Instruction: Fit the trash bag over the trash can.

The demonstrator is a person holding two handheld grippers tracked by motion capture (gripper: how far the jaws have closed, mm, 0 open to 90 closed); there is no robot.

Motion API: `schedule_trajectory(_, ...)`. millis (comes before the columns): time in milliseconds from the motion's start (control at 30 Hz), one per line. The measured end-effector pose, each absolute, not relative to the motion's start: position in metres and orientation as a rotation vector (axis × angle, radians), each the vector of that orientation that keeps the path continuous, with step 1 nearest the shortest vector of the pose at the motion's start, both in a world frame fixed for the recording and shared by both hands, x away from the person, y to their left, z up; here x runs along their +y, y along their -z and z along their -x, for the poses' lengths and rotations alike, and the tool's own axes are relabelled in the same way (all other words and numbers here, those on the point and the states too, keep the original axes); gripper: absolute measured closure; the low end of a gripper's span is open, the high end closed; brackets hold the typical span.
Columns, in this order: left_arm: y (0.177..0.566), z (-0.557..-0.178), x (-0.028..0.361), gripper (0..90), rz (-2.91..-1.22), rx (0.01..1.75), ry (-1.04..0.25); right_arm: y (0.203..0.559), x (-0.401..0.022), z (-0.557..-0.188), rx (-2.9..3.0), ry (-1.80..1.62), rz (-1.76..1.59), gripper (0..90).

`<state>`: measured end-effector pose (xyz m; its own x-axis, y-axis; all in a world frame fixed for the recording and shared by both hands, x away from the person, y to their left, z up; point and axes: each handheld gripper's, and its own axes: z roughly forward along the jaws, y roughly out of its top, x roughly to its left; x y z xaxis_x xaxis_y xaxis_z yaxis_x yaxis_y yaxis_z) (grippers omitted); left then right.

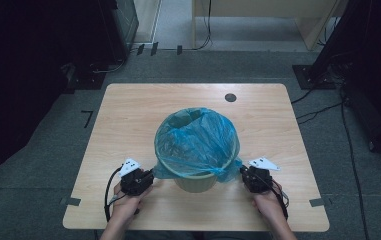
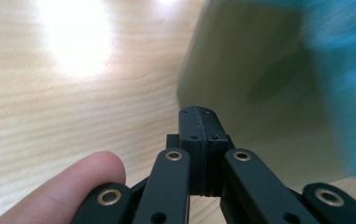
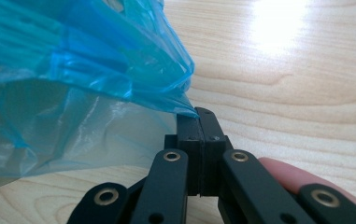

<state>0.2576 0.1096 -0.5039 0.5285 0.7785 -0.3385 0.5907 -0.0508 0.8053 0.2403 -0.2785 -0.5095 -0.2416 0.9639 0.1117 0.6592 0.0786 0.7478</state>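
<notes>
Wooden surface [image 1: 128, 115] carries a beige bin [image 1: 195, 182] lined with blue plastic bag [image 1: 198, 137]; right gripper [image 3: 199, 114] pinches its corner, left gripper [image 2: 199, 114] closed empty. Next, probably pull the overhang down.

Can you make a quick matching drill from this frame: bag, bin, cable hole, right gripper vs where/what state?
Things:
1. blue bag
2. bin
3. round cable hole
4. right gripper

Descriptions:
A. at the table's far edge, right of centre
B. shut, its tip at the bag's corner
C. draped over the bin's rim, bunched across the opening
D. pale green, standing mid-table between both grippers

Pairs: 1-C, 2-D, 3-A, 4-B
</notes>
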Motion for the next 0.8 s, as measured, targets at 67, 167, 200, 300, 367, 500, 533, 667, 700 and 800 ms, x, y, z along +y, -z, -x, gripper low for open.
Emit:
schedule_trajectory(67, 0.499, -0.256, 0.113, 85.5, -1.699, 1.129, -0.228, 0.509, -0.279, -0.24, 1.95, -0.999, -1.603, 90.0)
schedule_trajectory(167, 0.489, -0.25, 0.122, 75.9, -1.62, 1.045, -0.26, 0.507, -0.281, -0.239, 1.927, -1.013, -1.598, 90.0)
schedule_trajectory(200, 0.485, -0.247, 0.125, 71.3, -1.598, 1.016, -0.281, 0.506, -0.282, -0.239, 1.919, -1.019, -1.599, 90.0)
schedule_trajectory(300, 0.478, -0.241, 0.138, 63.5, -1.513, 0.941, -0.295, 0.504, -0.285, -0.238, 1.892, -1.05, -1.604, 90.0)
schedule_trajectory(367, 0.476, -0.236, 0.146, 59.5, -1.469, 0.897, -0.317, 0.501, -0.289, -0.237, 1.871, -1.069, -1.61, 90.0)
schedule_trajectory(500, 0.47, -0.229, 0.155, 51.9, -1.39, 0.831, -0.362, 0.498, -0.291, -0.237, 1.839, -1.095, -1.609, 90.0)
schedule_trajectory(533, 0.468, -0.227, 0.155, 51.9, -1.365, 0.805, -0.356, 0.498, -0.291, -0.237, 1.839, -1.095, -1.609, 90.0)
schedule_trajectory(667, 0.462, -0.216, 0.136, 33.1, -1.378, 0.63, -0.335, 0.496, -0.29, -0.236, 1.824, -1.123, -1.598, 90.0)
schedule_trajectory(700, 0.462, -0.216, 0.136, 27.3, -1.378, 0.63, -0.335, 0.496, -0.29, -0.236, 1.823, -1.124, -1.6, 90.0)
schedule_trajectory(800, 0.459, -0.21, 0.115, 21.8, -1.453, 0.578, -0.357, 0.496, -0.29, -0.236, 1.823, -1.131, -1.602, 90.0)
